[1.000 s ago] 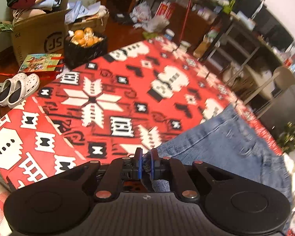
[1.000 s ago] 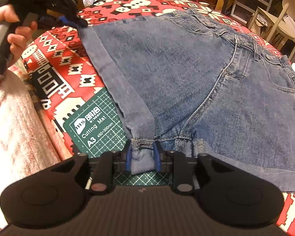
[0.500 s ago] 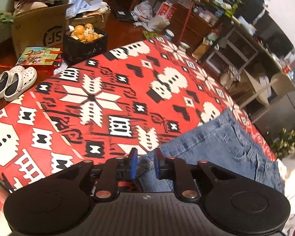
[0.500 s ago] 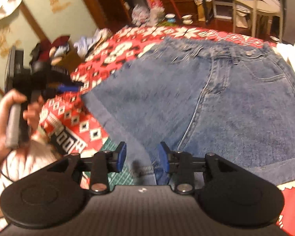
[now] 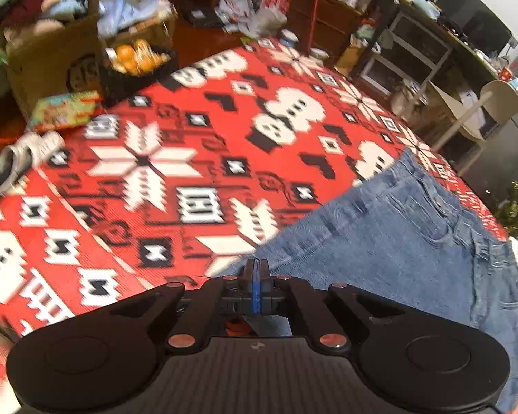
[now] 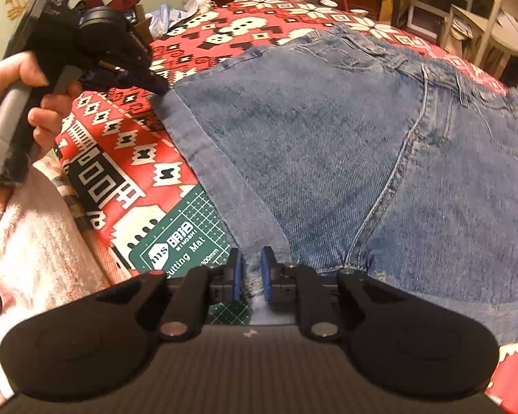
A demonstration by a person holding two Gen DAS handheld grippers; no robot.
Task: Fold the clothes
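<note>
Blue denim shorts (image 6: 328,145) lie flat on the red patterned tablecloth (image 6: 127,145), waistband at the far side. My right gripper (image 6: 252,276) is shut on the near hem at the crotch end of the left leg, and denim shows between its blue pads (image 6: 237,276). In the right wrist view a hand holds my left gripper (image 6: 157,87), whose tip pinches the far corner of the same hem. In the left wrist view the left gripper (image 5: 256,276) has its pads pressed together at the edge of the shorts (image 5: 397,248).
A green cutting mat (image 6: 186,245) lies under the hem near my right gripper. A pink sleeve (image 6: 27,241) is at the left. Beyond the table are a cardboard box (image 5: 51,51), a crate of oranges (image 5: 138,62), shoes (image 5: 24,155) and a chair (image 6: 500,27).
Both grippers stood open half a second ago and have closed on the hem again. The right gripper has dropped back down to the near hem.
</note>
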